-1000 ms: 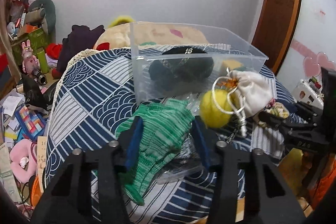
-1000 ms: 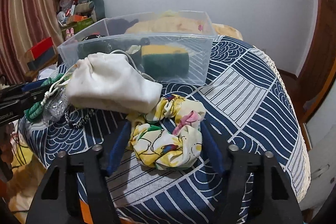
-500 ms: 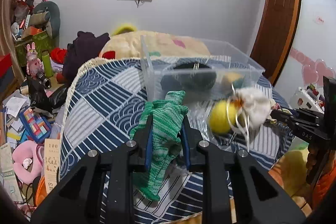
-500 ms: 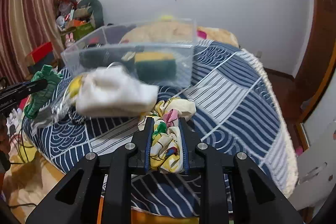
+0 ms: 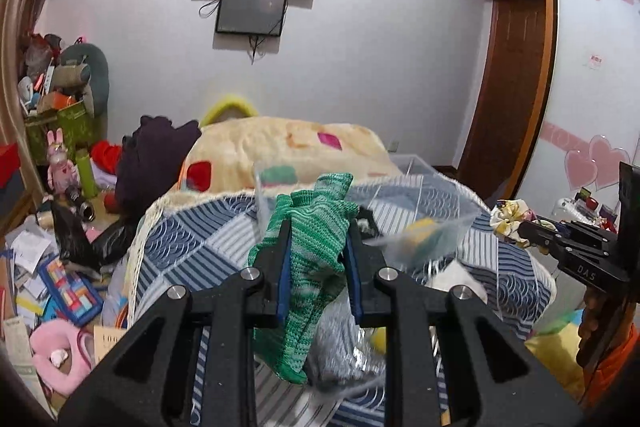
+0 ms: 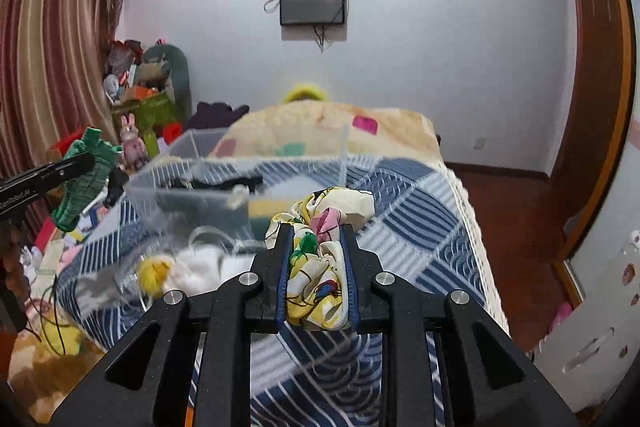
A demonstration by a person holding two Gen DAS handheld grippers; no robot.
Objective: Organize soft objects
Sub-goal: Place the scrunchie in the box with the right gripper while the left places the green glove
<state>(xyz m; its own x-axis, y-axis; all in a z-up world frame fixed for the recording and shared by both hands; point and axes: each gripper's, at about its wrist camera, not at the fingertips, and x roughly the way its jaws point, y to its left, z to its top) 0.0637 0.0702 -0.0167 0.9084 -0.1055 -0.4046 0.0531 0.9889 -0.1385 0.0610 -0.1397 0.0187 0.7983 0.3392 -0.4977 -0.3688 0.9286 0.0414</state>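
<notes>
My left gripper is shut on a green striped knitted glove and holds it in the air above the bed; it also shows in the right wrist view. My right gripper is shut on a floral yellow-and-white scrunchie, lifted over the blue patterned bedspread; the scrunchie also shows in the left wrist view. A clear plastic bin stands on the bed ahead of both grippers, with a dark item and a yellow-green sponge inside.
A white drawstring pouch and a yellow ball lie on the bedspread in front of the bin. A cream blanket is heaped behind it. Toys and papers litter the floor at left. A wooden door stands at right.
Both grippers shut on their items, the left on the glove and the right on the scrunchie, and lifted them off the bedspread, so the views now look higher over the bin.
</notes>
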